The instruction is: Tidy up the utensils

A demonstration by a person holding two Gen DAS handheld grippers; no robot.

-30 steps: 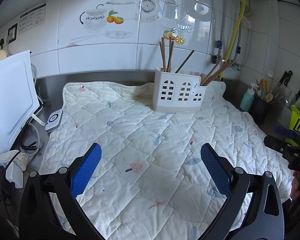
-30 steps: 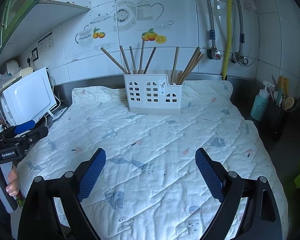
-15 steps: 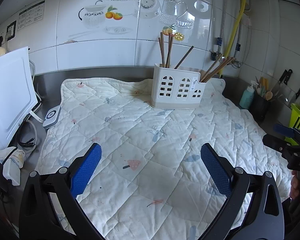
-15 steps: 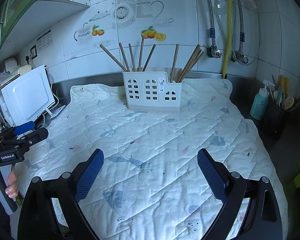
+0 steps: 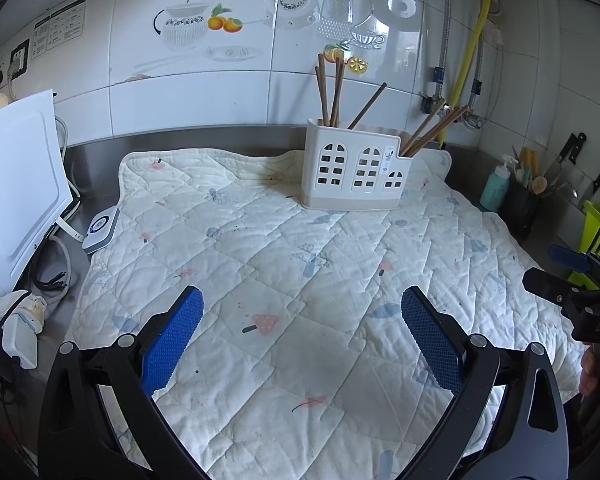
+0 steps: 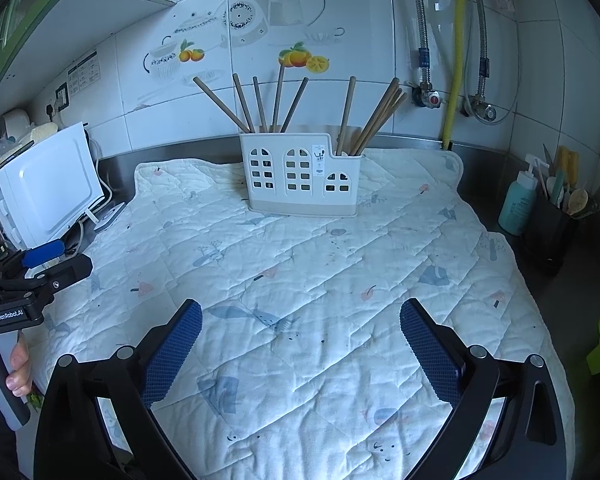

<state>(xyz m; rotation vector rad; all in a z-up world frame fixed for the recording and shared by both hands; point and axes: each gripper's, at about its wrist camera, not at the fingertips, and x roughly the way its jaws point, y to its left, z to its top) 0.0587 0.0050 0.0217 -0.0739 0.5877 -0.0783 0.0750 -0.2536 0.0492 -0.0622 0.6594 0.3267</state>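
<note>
your left gripper (image 5: 302, 304) is nearest in the left wrist view, down at 6 o'clock. its two blue pads (image 5: 172, 336) stand far apart, wide open, with nothing between them but the quilted mat (image 5: 260, 264) below.

your right gripper (image 6: 300, 316) sits the same way in the right wrist view, at 6 o'clock. its jaws are opening and are already very wide. nothing is between its blue fingers (image 6: 430, 350), only the mat.

in the right wrist view, the left gripper also pokes in at 9 o'clock, and a hand (image 6: 14, 368) is wrapped round its grey handle. in the left wrist view, the right gripper pokes in at 3 o'clock.

the mat is white with small pictures on it, and it covers most of the steel counter (image 5: 100, 152).

further off, at 12 o'clock in the right wrist view, stands the utensil holder (image 6: 302, 178). it is white, shaped like little houses with windows, and it stands upright on the far part of the mat. in the left wrist view it is at about 1 o'clock.

brown chopsticks (image 6: 276, 98) stick up out of the holder. some lean left in the tall part and some lean right in the low part.

at 9 o'clock is a white box-like appliance (image 6: 48, 188). at 3 o'clock are a teal bottle (image 6: 518, 206) and a black pot (image 6: 550, 232) with spoons in it.

behind it all is the white tiled wall (image 6: 340, 8).
</note>
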